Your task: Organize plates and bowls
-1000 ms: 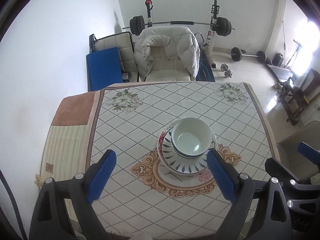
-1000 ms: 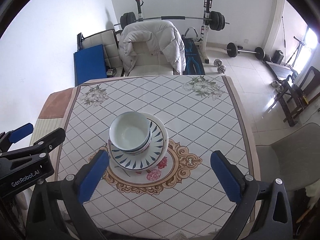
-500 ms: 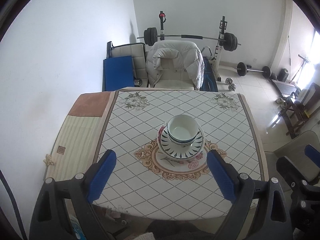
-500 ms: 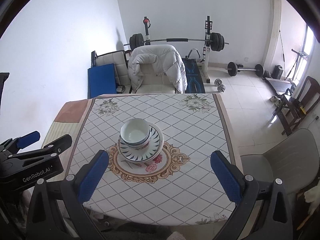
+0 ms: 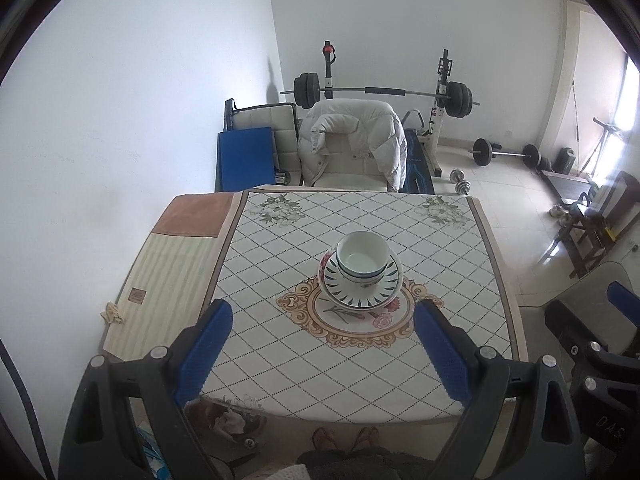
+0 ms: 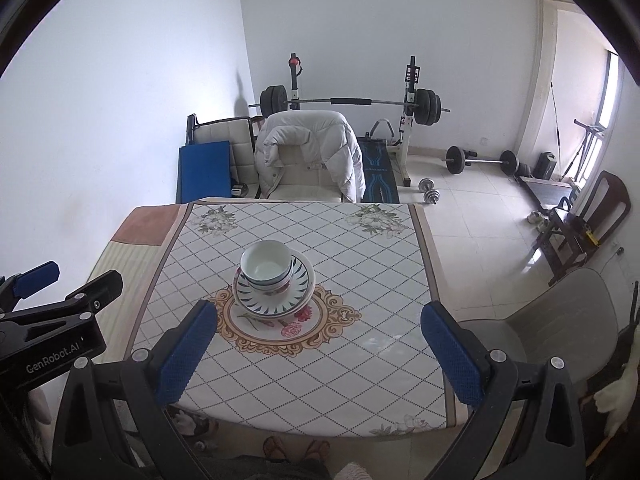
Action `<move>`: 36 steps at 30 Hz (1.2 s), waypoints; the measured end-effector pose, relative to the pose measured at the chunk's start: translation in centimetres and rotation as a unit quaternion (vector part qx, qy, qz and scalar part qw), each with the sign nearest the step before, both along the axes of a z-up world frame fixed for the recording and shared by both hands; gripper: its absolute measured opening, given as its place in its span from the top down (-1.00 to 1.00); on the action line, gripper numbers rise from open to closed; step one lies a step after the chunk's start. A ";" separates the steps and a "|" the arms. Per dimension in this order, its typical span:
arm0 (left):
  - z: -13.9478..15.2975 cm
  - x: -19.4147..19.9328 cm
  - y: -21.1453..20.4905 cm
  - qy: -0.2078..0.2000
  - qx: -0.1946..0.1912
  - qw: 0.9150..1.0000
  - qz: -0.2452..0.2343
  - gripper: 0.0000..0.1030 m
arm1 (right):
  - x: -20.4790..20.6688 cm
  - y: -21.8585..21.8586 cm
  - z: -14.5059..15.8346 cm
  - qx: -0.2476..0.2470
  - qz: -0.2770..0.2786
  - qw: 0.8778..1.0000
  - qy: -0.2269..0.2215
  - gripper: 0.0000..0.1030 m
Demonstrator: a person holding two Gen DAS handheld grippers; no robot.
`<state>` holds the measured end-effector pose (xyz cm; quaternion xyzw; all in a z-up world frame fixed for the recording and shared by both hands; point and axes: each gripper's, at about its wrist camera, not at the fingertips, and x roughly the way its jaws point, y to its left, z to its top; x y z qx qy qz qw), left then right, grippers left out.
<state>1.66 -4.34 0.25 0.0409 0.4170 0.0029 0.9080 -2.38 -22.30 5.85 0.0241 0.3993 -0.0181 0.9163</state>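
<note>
Bowls (image 5: 362, 261) sit nested, white inside with blue-striped outsides, on top of stacked plates (image 5: 360, 286) whose upper one has dark petal marks round its rim. The stack rests at the far edge of the round gold ornament in the middle of the table (image 5: 280, 360), which is covered by a diamond-patterned cloth with flowers at the corners. Both grippers hang above the near edge of the table, well apart from the dishes: the left gripper (image 5: 322, 344) has its blue pads spread wide with nothing between them, and the right gripper (image 6: 318, 350) is likewise spread and empty. Behind the table stands a chair (image 5: 352, 152) draped with a white puffy jacket.
</note>
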 end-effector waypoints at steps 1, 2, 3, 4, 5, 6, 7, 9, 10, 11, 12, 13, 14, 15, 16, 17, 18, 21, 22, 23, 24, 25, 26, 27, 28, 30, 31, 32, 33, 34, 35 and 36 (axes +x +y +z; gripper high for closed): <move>0.0 -0.1 0.1 -0.001 -0.001 1.000 0.000 -0.80 | -0.3 0.0 0.1 0.000 -0.003 1.000 -0.001 -1.00; 0.1 -0.4 0.3 -0.002 -0.002 1.000 0.000 -0.80 | -0.6 0.1 0.3 -0.002 -0.005 1.000 -0.003 -1.00; 0.1 -0.5 0.4 -0.003 -0.003 1.000 -0.001 -0.81 | -0.8 0.2 0.4 -0.004 -0.008 1.000 -0.003 -1.00; 0.1 -0.6 0.4 -0.004 -0.002 1.000 -0.003 -0.93 | -1.1 0.2 0.6 -0.004 -0.010 1.000 -0.003 -1.00; 0.2 -0.7 0.5 -0.006 -0.001 1.000 -0.005 -1.00 | -1.3 0.2 0.7 -0.003 -0.012 1.000 -0.004 -1.00; 0.2 -0.8 0.7 -0.007 -0.003 1.000 -0.007 -1.00 | -1.5 0.3 0.9 -0.005 -0.015 1.000 -0.007 -1.00; 0.3 -1.0 0.8 -0.009 -0.003 1.000 -0.006 -1.00 | -1.8 0.3 1.1 -0.007 -0.019 1.000 -0.010 -1.00; 0.4 -1.3 1.0 -0.016 -0.002 1.000 -0.008 -1.00 | -2.3 0.4 1.4 -0.010 -0.027 0.999 -0.016 -1.00; 0.5 -1.4 1.0 -0.017 -0.001 1.000 -0.008 -1.00 | -2.2 0.6 1.5 -0.013 -0.029 0.999 -0.016 -1.00; 0.5 -1.5 1.1 -0.018 -0.003 1.000 -0.008 -1.00 | -2.3 0.7 1.5 -0.016 -0.031 0.999 -0.018 -1.00; 0.6 -1.5 1.3 -0.018 -0.004 1.000 -0.008 -1.00 | -2.4 0.8 1.6 -0.019 -0.032 0.999 -0.021 -1.00; 0.5 -1.6 1.4 -0.018 -0.004 1.000 -0.008 -1.00 | -2.5 1.0 1.8 -0.023 -0.034 0.999 -0.023 -1.00; 0.6 -1.7 1.6 -0.019 -0.005 1.000 -0.008 -1.00 | -2.6 1.1 1.9 -0.026 -0.035 0.999 -0.025 -1.00; 0.6 -1.8 1.8 -0.019 -0.007 1.000 -0.008 -1.00 | -2.7 1.3 2.0 -0.029 -0.036 0.999 -0.027 -1.00; 0.6 -1.8 1.9 -0.019 -0.007 1.000 -0.006 -1.00 | -2.8 1.4 2.1 -0.032 -0.037 0.998 -0.029 -1.00; 0.6 -1.9 2.1 -0.019 -0.007 1.000 -0.005 -1.00 | -2.9 1.6 2.2 -0.035 -0.037 0.998 -0.031 -1.00; 0.6 -1.9 2.2 -0.019 -0.009 1.000 -0.004 -1.00 | -3.0 1.8 2.3 -0.038 -0.038 0.998 -0.033 -1.00; 0.5 -2.0 2.6 -0.020 -0.008 1.000 -0.001 -1.00 | -3.2 2.2 2.6 -0.043 -0.038 0.998 -0.037 -1.00; 0.5 -2.1 2.8 -0.021 -0.010 1.000 0.000 -1.00 | -3.2 2.4 2.7 -0.045 -0.038 0.998 -0.038 -1.00; 0.5 -2.1 2.9 -0.022 -0.010 1.000 0.001 -1.00 | -3.3 2.6 2.8 -0.047 -0.037 0.997 -0.039 -1.00; 0.4 -2.2 3.1 -0.022 -0.011 1.000 0.002 -1.00 | -3.3 2.8 2.8 -0.049 -0.037 0.997 -0.040 -1.00; 0.4 -2.2 3.2 -0.021 -0.013 1.000 0.003 -1.00 | -3.4 3.0 2.8 -0.051 -0.037 0.997 -0.041 -1.00; 0.3 -2.2 3.4 -0.020 -0.013 1.000 0.003 -1.00 | -3.4 3.1 2.8 -0.052 -0.037 0.997 -0.041 -1.00; 0.3 -2.3 3.5 -0.019 -0.013 1.000 0.003 -1.00 | -3.4 3.2 2.8 -0.052 -0.038 0.997 -0.041 -1.00; 0.3 -2.3 3.5 -0.019 -0.013 1.000 0.003 -1.00 | -3.4 3.3 2.8 -0.052 -0.038 0.997 -0.040 -1.00; 0.2 -2.2 3.7 -0.019 -0.012 1.000 0.005 -1.00 | -3.6 3.2 2.9 -0.053 -0.038 0.997 -0.039 -1.00; 0.2 -2.3 3.9 -0.019 -0.011 1.000 0.005 -1.00 | -3.6 3.3 2.9 -0.052 -0.037 0.997 -0.039 -1.00; 0.2 -2.3 4.0 -0.020 -0.012 1.000 0.006 -1.00 | -3.6 3.5 2.9 -0.052 -0.037 0.997 -0.038 -1.00; 0.2 -2.4 4.2 -0.021 -0.012 1.000 0.008 -1.00 | -3.6 3.6 2.9 -0.053 -0.037 0.997 -0.038 -1.00; 0.1 -2.4 4.3 -0.022 -0.011 1.000 0.009 -1.00 | -3.6 3.6 2.9 -0.052 -0.036 0.997 -0.038 -1.00; 0.1 -2.5 4.4 -0.023 -0.011 1.000 0.009 -1.00 | -3.6 3.7 2.9 -0.048 -0.032 0.998 -0.039 -1.00; 0.2 -2.5 4.5 -0.023 -0.012 1.000 0.010 -1.00 | -3.7 3.7 3.0 -0.044 -0.030 0.998 -0.040 -1.00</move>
